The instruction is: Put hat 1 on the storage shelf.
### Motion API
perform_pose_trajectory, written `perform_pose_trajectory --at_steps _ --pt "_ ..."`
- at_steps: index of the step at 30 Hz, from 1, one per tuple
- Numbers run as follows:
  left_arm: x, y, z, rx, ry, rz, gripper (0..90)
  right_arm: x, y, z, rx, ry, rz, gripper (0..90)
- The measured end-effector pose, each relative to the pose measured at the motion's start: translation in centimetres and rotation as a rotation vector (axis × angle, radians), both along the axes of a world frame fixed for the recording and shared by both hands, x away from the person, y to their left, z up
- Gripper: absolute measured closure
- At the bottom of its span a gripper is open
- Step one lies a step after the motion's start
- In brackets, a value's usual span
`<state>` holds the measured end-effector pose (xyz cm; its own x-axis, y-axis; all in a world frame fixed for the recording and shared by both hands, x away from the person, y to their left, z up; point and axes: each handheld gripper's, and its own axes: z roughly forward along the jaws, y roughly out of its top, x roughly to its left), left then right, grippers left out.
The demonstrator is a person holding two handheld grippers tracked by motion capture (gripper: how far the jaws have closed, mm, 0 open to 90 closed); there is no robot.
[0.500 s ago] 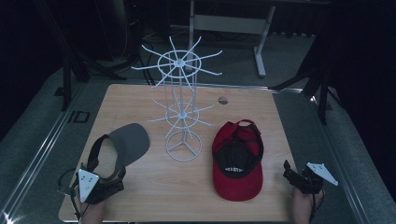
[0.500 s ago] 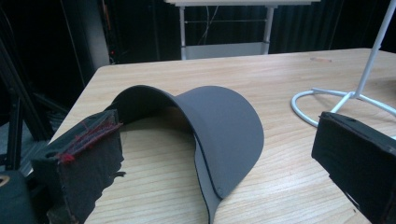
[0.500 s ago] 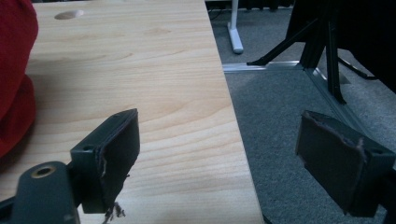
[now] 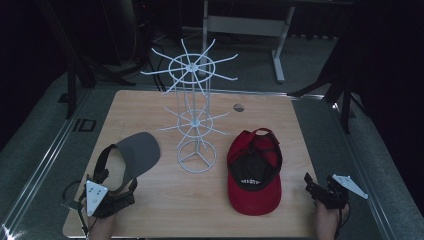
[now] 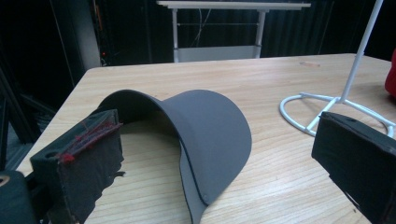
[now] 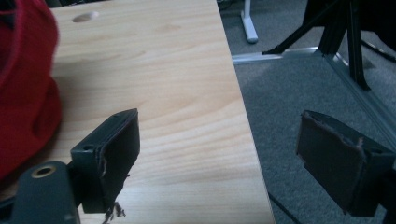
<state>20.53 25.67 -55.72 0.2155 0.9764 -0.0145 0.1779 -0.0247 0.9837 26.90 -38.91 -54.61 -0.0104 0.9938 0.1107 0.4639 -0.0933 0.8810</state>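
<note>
Holding my left gripper just behind the grey visor, I keep its jaws spread wide with nothing pinched; in the left gripper view the visor's brim arches between them, upside-down on the wooden table, without touching either pad. My landmark is the white wire rack, standing upright mid-table with two tiers of spokes. The visor lies left of the rack's ring base, its strap curling back toward my gripper. The red cap lies right of the rack, crown down and hollow side up like a bowl; I see its black lining and a white label, no loose object in it. My right gripper rests farther right of the rack, beyond the cap, at the table's near right edge, jaws also wide apart and empty. The right gripper view adds what the high view lacks: the cap's red cloth close by my left jaw and grey carpet beyond the table edge. The left gripper view shows the rack's base ring beside the visor. A small round hole lies behind the rack.
</note>
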Motion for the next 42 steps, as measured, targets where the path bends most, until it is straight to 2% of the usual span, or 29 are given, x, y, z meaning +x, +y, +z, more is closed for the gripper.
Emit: perform_pose_trajectory --at_steps 2,4,9,11,14,17,22,24,30,33,42 --pt "-0.1 0.0 0.1 -0.022 0.004 -0.016 2.1 0.0 0.1 0.7 -0.011 0.006 0.009 13.7" --pt "-0.2 0.0 0.1 -0.037 -0.001 -0.024 2.1 -0.1 0.1 1.6 -0.005 -0.010 0.016 13.7" --pt "-0.1 -0.3 0.1 -0.015 0.011 -0.010 2.1 0.1 0.7 3.8 -0.029 0.003 0.078 13.4" --pt "-0.1 -0.4 0.1 -0.026 0.007 -0.018 2.1 0.4 1.1 4.5 -0.038 0.004 0.119 12.2" --pt "-0.1 -0.5 0.1 -0.033 0.005 -0.038 2.1 0.9 2.1 5.6 -0.080 0.006 0.150 11.4" --pt "-0.2 -0.7 0.1 -0.043 -0.009 -0.057 2.1 1.5 2.7 6.5 -0.053 0.016 0.198 12.5" --pt "-0.1 -0.9 0.1 -0.057 -0.009 -0.080 2.1 2.9 3.9 7.5 -0.061 0.010 0.261 12.6" --pt "-0.1 -0.9 0.1 -0.066 -0.002 -0.087 2.1 3.4 4.4 7.7 -0.075 0.014 0.285 13.3" --pt "0.1 -1.1 0.0 -0.036 0.031 -0.078 2.1 5.0 6.3 7.6 -0.075 0.022 0.391 13.4" --pt "0.1 -1.1 0.1 -0.051 0.036 -0.085 2.1 6.0 7.3 7.2 -0.091 0.033 0.422 13.5" --pt "0.1 -1.2 0.1 -0.045 0.037 -0.096 2.1 9.2 9.1 5.5 -0.102 0.096 0.449 19.1"
